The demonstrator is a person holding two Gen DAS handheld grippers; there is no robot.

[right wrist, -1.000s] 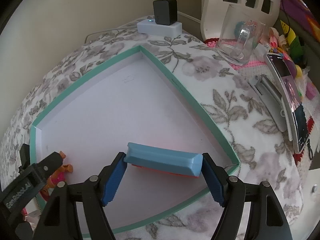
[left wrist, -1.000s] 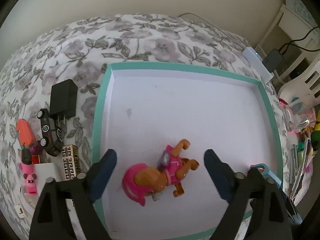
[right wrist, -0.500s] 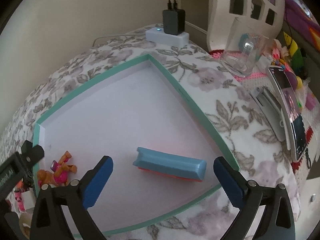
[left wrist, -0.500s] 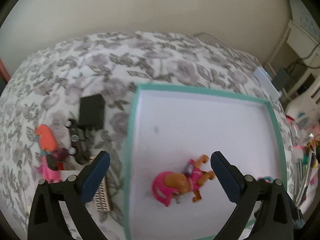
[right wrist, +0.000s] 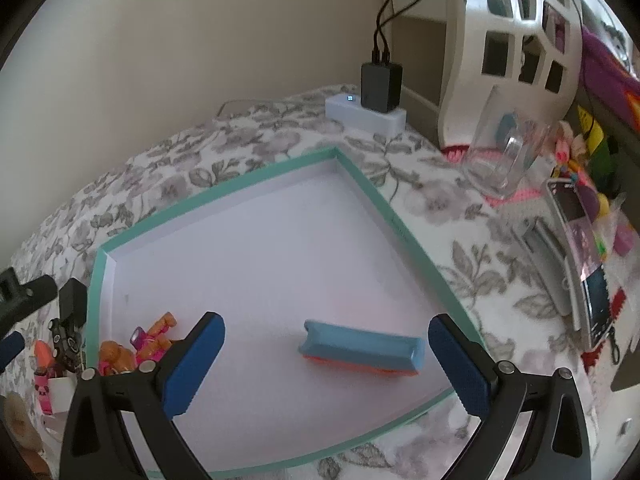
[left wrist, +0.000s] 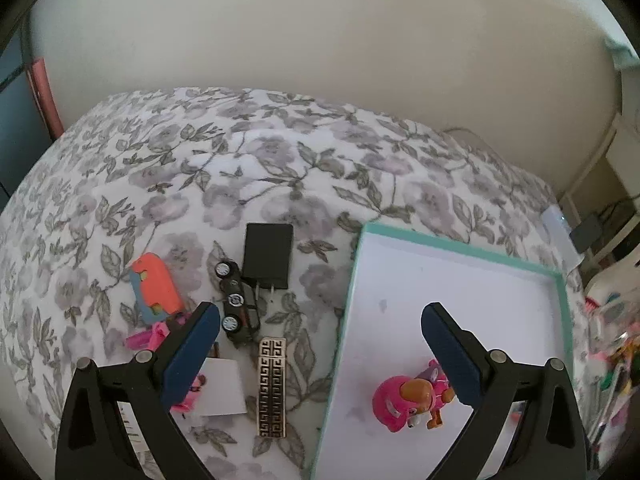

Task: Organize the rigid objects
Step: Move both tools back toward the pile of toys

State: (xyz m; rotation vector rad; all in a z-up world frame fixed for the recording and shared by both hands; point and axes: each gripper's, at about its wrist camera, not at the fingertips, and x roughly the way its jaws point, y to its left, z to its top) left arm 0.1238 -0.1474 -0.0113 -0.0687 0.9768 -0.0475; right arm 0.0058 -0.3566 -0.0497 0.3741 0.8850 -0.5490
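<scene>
Looking along both tools, we see a floral-covered surface (left wrist: 256,168) carrying a shallow teal-rimmed tray (right wrist: 372,192) with a white floor. Our left gripper (left wrist: 320,344) stands with its jaws spread wide and nothing between the pads; they have just been opening. Below it, off the tray's left edge, lie a black charger (left wrist: 267,255), a black toy car (left wrist: 237,305) touching the charger's prongs, a patterned gold-and-black bar (left wrist: 272,387), an orange and blue toy (left wrist: 156,285), a white card (left wrist: 221,387) and some pink pieces partly hidden by the left finger. A pink and brown toy dog (left wrist: 408,400) lies inside the tray near its left rim, partly behind the right finger. Our right gripper (right wrist: 326,364) is likewise spread wide and grips nothing; its jaws have just been opening. A blue block with an orange underside (right wrist: 360,348) rests on the tray floor between the pads but touches neither, close to the tray's near corner. Beyond the tray's far corner sits a white power strip (right wrist: 366,116) with a black plug (right wrist: 381,86); a clear glass mug (right wrist: 504,160) stands off the right edge.
</scene>
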